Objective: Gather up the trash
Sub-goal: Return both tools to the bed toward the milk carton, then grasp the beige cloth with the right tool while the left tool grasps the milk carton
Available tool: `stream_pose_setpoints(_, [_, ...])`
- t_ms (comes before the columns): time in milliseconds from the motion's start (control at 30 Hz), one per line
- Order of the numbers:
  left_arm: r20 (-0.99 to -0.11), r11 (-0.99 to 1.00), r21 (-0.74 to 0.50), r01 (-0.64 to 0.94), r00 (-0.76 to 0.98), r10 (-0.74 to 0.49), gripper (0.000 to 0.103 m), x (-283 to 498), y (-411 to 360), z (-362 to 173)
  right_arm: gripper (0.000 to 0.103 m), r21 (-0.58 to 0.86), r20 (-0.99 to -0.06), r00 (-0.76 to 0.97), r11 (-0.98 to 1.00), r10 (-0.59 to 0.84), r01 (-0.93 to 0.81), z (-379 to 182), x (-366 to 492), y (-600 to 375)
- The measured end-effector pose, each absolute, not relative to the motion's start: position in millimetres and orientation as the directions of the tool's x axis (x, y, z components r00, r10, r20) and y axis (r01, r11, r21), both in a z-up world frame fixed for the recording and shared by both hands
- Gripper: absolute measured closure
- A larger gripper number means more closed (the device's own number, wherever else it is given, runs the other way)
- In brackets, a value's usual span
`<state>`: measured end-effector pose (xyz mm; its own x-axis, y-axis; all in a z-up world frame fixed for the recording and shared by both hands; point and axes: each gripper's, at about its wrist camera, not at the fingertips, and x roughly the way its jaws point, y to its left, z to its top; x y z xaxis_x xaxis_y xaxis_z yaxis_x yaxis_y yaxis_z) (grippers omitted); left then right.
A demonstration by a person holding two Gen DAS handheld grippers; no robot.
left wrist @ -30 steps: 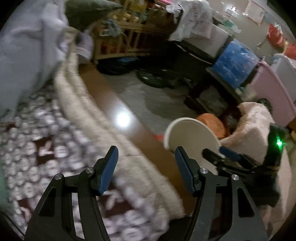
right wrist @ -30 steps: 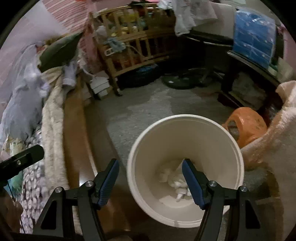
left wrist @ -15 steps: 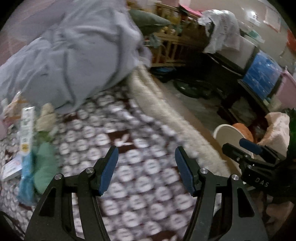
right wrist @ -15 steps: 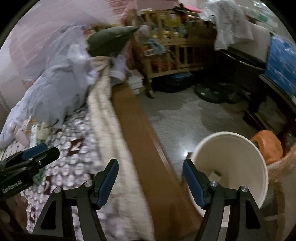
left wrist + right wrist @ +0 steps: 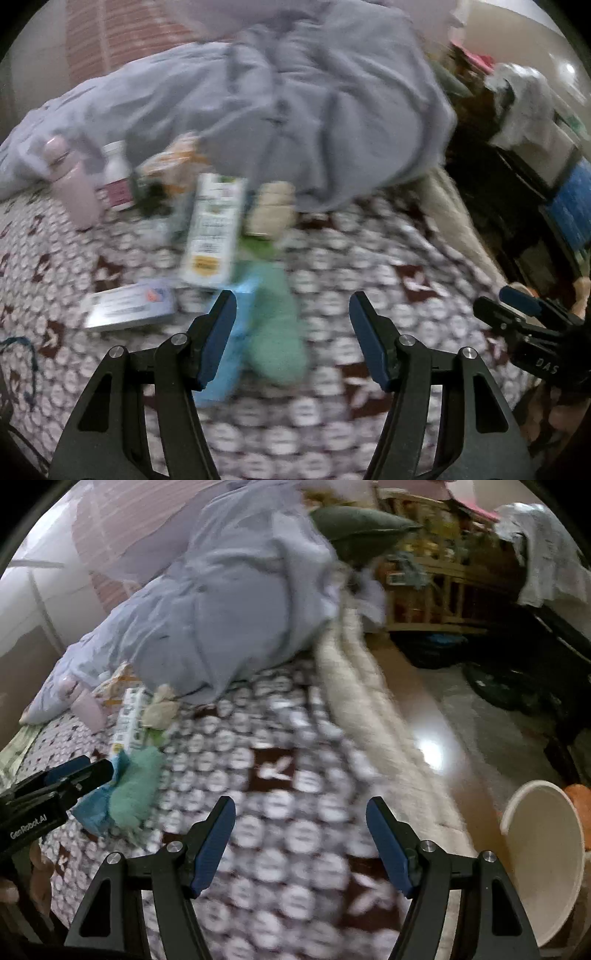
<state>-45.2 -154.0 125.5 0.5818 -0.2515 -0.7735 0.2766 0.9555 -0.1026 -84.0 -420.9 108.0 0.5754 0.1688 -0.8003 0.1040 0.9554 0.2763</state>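
Observation:
Both views are motion-blurred. On the patterned bedspread (image 5: pixel 369 266) lies a heap of litter: a white-green carton (image 5: pixel 214 229), a flat grey box (image 5: pixel 129 306), a blue wrapper (image 5: pixel 229 354), a green crumpled wad (image 5: pixel 275 325), a beige wad (image 5: pixel 269 210), a pink bottle (image 5: pixel 72 184) and a white jar (image 5: pixel 116 177). My left gripper (image 5: pixel 291 310) hovers open over the green wad, with nothing between its fingers. My right gripper (image 5: pixel 301 814) is open above bare bedspread (image 5: pixel 288 775), right of the green wad (image 5: pixel 135 790). The white trash bucket (image 5: pixel 543 853) stands on the floor at the right edge.
A rumpled grey duvet (image 5: pixel 295 103) covers the far part of the bed, with a fluffy cream blanket (image 5: pixel 354 701) along the bed's edge. Past it are shiny floor (image 5: pixel 461 716), a wooden crib (image 5: pixel 436 576), dark furniture and an orange stool (image 5: pixel 578 794).
Both grippers swung left from over the bucket and floor to above the bed. The litter heap came into the left view; the bucket slid to the right view's edge.

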Motion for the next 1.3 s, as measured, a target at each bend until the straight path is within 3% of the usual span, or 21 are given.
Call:
stream_pose_setpoints(467, [-0.797,0.986,-0.144,0.084,0.581,-0.166,0.04,-17,-45,103,0.032,0.312,-0.805,0.523,0.95,0.279,-0.027,95,-10,-334])
stream_pose_setpoints(1067, [-0.79,0.967,-0.202,0.158,0.557,-0.256,0.04,10,-45,91,0.032,0.421,-0.781,0.489,0.906,0.388,-0.047,70,94,-292])
stream_pose_setpoints(1100, [-0.788,0.964,-0.205,0.167,0.556,-0.264,0.04,13,-48,91,0.033,0.435,-0.776,0.485,0.899,0.402,-0.049,68,99,-290])
stream_pose_setpoints(1233, [-0.782,0.955,-0.217,0.203,0.549,-0.295,0.04,24,-61,90,0.067,0.471,-0.777,0.446,0.88,0.444,-0.057,55,110,-285])
stream_pose_setpoints(1300, [-0.783,0.953,-0.217,0.213,0.544,-0.3,0.04,30,-68,87,0.071,0.477,-0.763,0.462,0.876,0.452,-0.07,57,105,-287])
